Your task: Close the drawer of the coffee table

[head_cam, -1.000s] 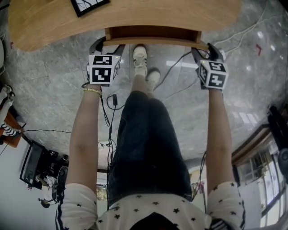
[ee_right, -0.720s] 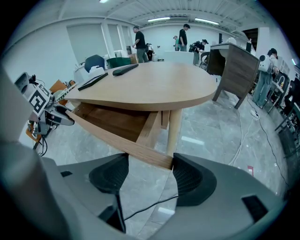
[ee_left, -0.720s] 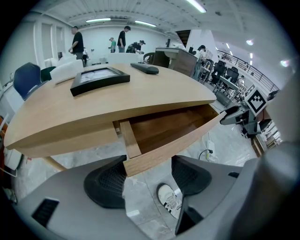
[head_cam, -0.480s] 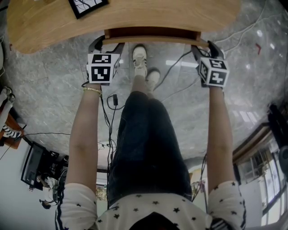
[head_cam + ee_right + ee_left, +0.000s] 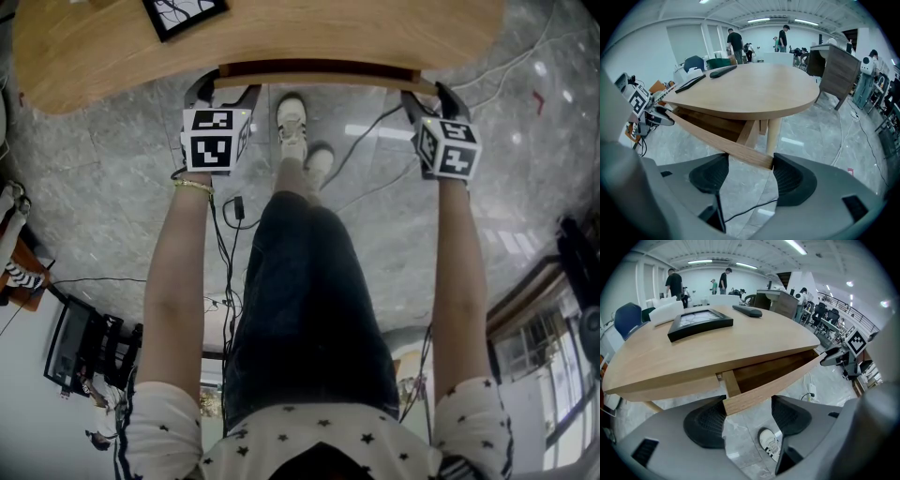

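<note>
As both arms stretch forward, left gripper and right gripper bracket the drawer ends, fingers wide.

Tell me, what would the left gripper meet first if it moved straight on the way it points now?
The drawer front. Its left end sits right at the tips of the open jaws of the left gripper, probably touching them, though the depth is unclear.

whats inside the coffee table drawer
Only bare wood shows through the open gap of the drawer. The tabletop covers the rest, so any contents are hidden.
</note>
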The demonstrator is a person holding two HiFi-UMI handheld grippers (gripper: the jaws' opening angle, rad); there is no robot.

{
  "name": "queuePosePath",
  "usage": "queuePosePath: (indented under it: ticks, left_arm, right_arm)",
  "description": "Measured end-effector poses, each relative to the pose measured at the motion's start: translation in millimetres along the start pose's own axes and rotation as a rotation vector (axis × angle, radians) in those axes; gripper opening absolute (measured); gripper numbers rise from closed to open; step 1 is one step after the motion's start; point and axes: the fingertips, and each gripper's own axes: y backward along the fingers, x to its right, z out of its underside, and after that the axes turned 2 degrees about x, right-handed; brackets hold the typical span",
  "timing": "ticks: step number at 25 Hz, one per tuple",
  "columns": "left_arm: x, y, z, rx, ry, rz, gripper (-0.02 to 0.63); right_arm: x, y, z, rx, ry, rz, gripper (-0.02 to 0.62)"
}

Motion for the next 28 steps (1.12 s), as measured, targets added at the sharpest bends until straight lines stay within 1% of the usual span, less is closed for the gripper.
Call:
queuePosePath:
  ticks: [15, 28]
  left_arm:
    - [-8, -3, -12, 0.023, 0.019, -0.016, 0.305]
    - [-15, -8, -24, 0.073, 0.056, -0.043, 0.305]
  right_arm:
    - [3, -5, -14, 0.016, 0.004, -0.003, 0.295]
    - [8, -11, -28, 0.042, 0.004, -0.001, 0.295]
